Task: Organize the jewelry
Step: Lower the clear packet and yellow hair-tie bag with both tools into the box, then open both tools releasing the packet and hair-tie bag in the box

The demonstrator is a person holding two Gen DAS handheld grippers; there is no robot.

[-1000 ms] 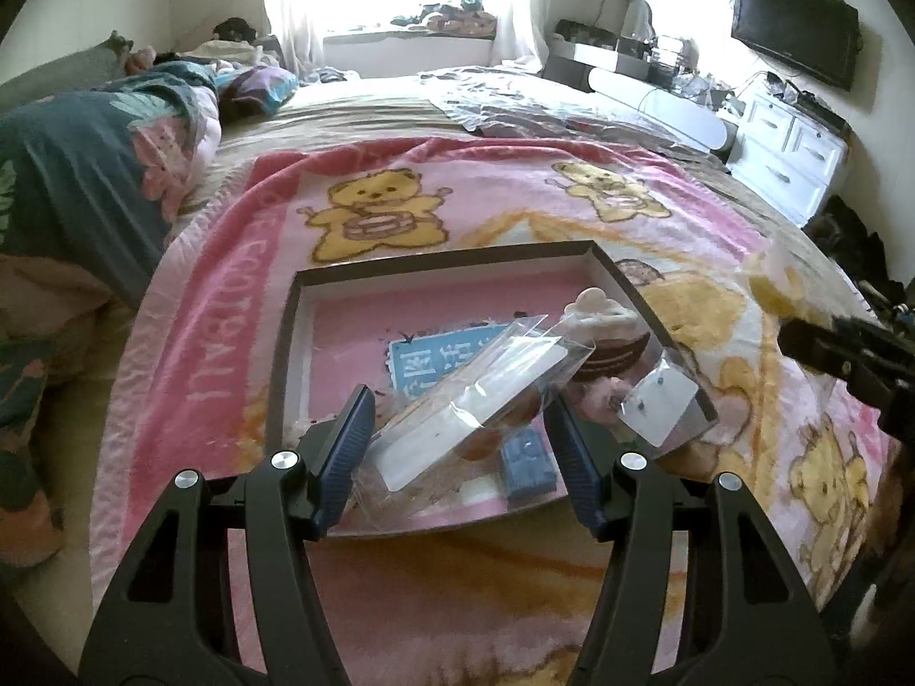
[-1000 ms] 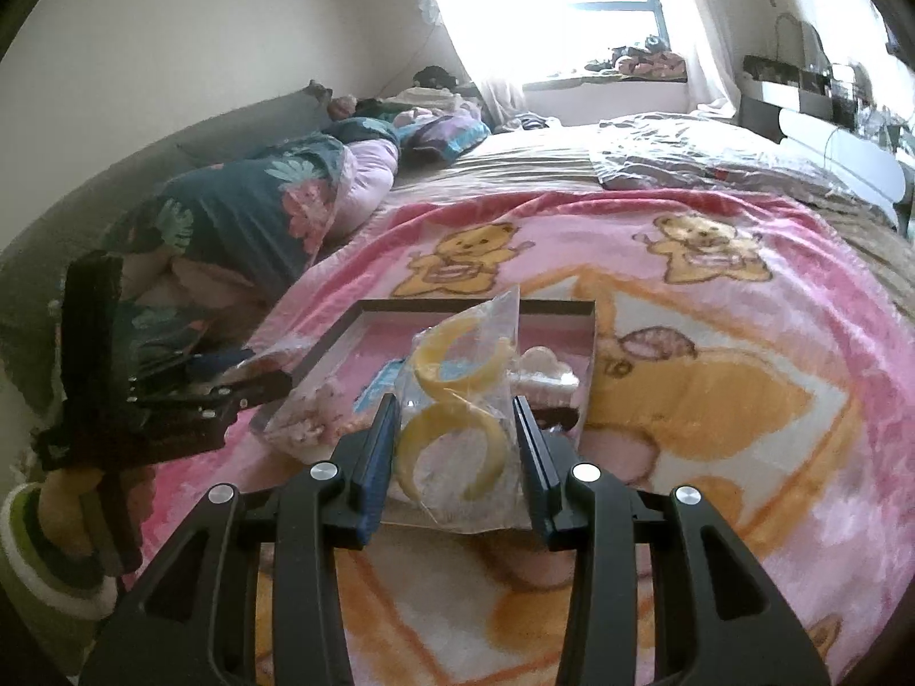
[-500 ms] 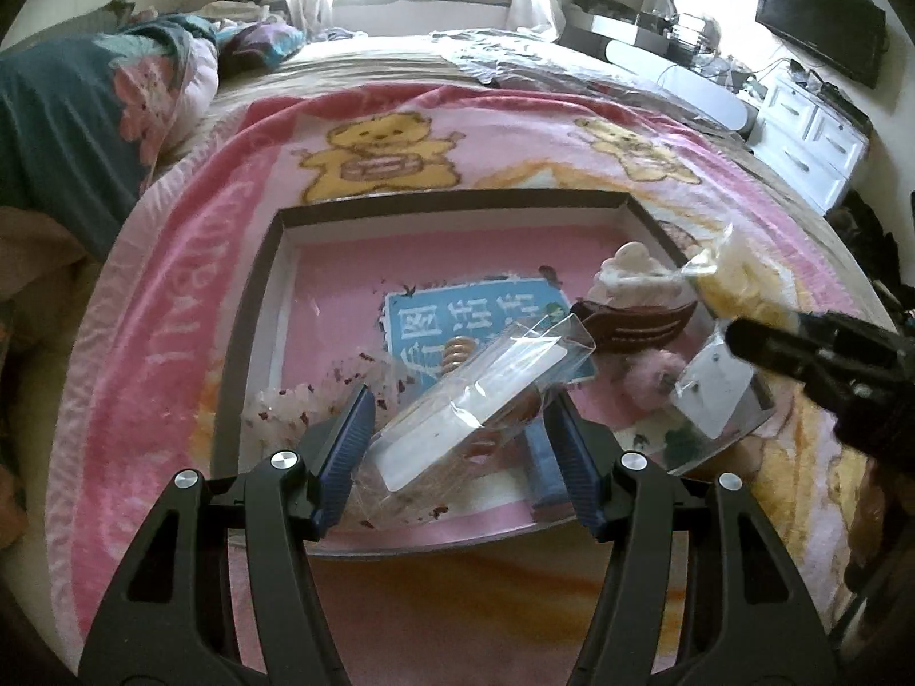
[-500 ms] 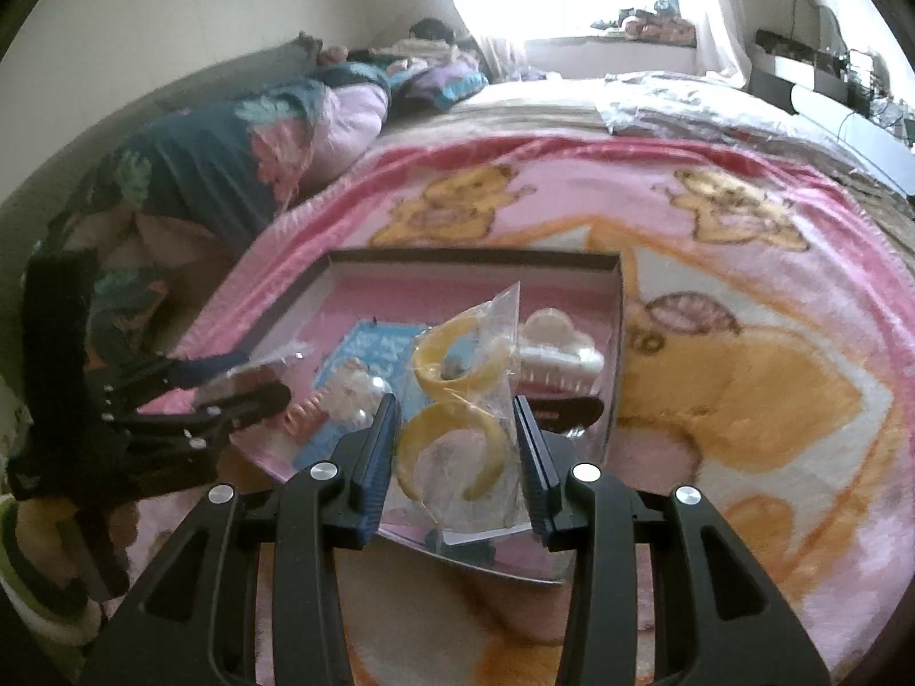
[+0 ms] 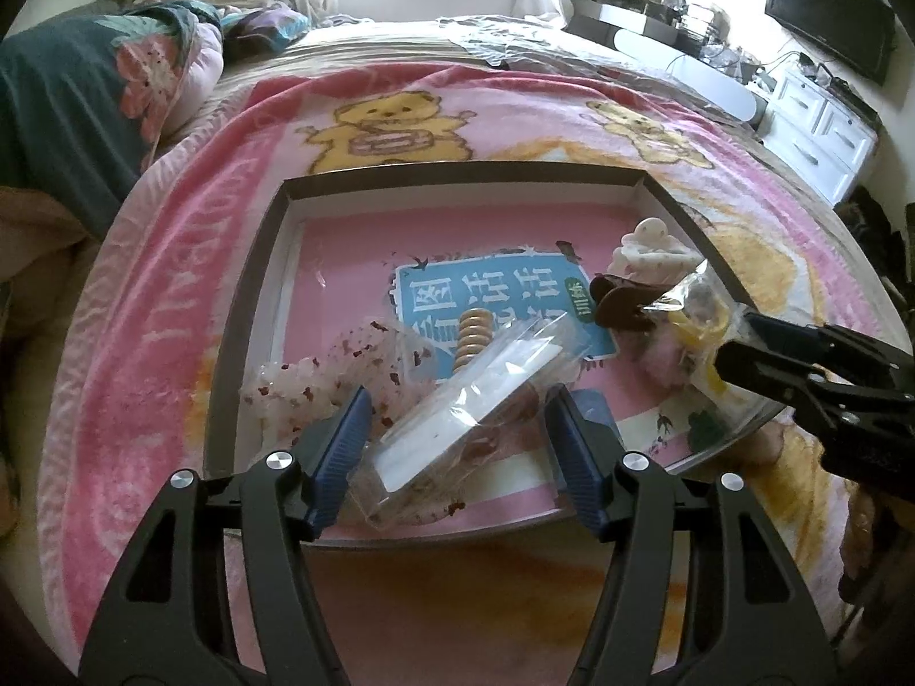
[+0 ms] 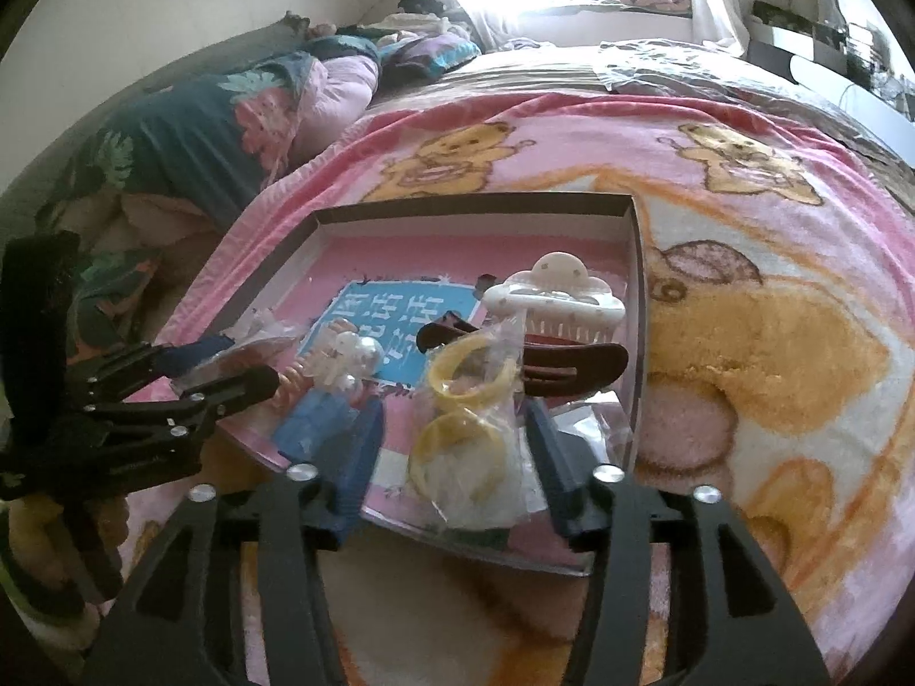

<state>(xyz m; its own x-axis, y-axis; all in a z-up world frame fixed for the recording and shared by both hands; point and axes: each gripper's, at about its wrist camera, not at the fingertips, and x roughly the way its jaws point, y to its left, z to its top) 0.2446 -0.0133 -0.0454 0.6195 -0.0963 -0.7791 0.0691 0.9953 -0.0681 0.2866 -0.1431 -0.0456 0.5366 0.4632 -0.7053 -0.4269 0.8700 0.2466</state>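
A shallow pink-lined box (image 5: pixel 269 263) (image 6: pixel 469 208) lies on the bed blanket. My left gripper (image 5: pixel 454 429) is shut on a clear packet with a white card (image 5: pixel 463 400), held over the box's near edge. My right gripper (image 6: pixel 452 446) is shut on a clear bag of yellow rings (image 6: pixel 463 417), over the box's near right corner; it shows in the left wrist view (image 5: pixel 789 366). In the box lie a white claw clip (image 6: pixel 555 297), a brown hair clip (image 6: pixel 566 369), a beaded item (image 5: pixel 472 337), a speckled packet (image 5: pixel 320 377) and a blue card (image 5: pixel 492 297).
The pink bear blanket (image 5: pixel 171 308) covers the bed. A dark floral quilt (image 5: pixel 74 108) is piled at the left. White drawers (image 5: pixel 823 131) and a wall TV (image 5: pixel 829 17) stand at the right. The left gripper shows at the left of the right wrist view (image 6: pixel 189 394).
Both grippers have moved forward and down over the box with their bags still held. The box now fills more of both views.
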